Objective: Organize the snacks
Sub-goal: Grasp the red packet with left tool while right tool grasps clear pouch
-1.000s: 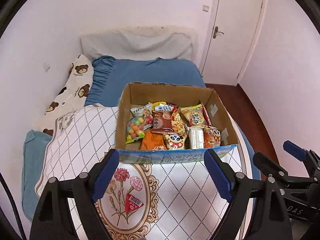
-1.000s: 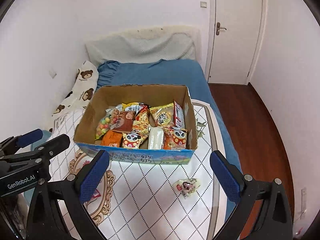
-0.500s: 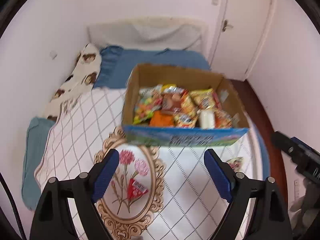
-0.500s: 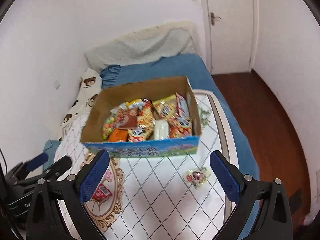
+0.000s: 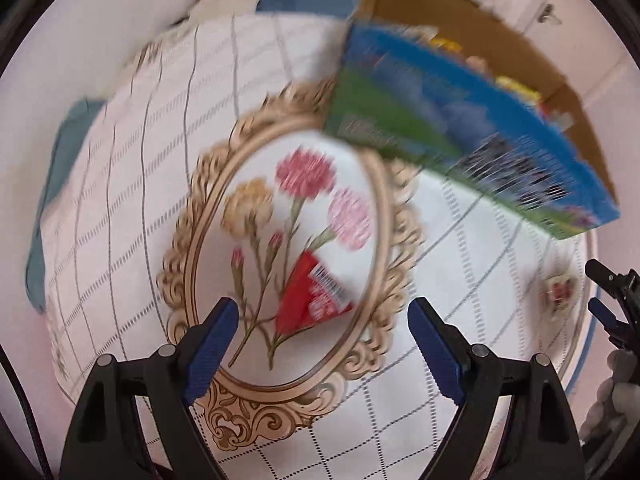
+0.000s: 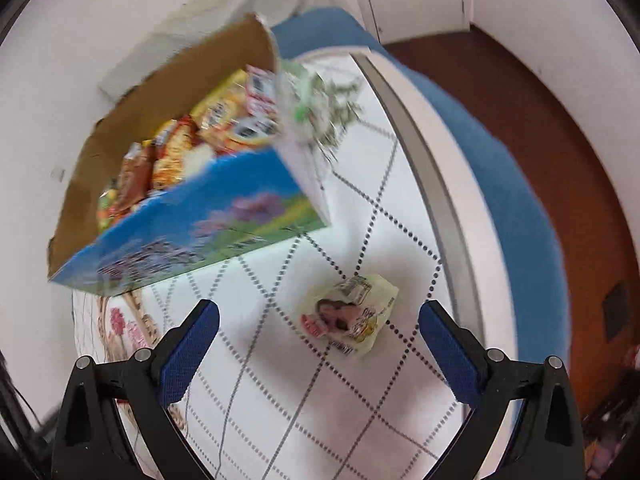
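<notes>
Both tools lowered, left tool [image 5: 322,334] over red packet [image 5: 314,300], right tool [image 6: 319,338] closing.

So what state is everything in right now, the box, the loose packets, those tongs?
Cardboard box: open-topped, full of snacks.
Red triangular packet: loose on the cloth, outside the box.
Pale packet: loose on the cloth, outside the box.
Left tongs: open, empty.
Right tongs: closing, nothing gripped.
</notes>
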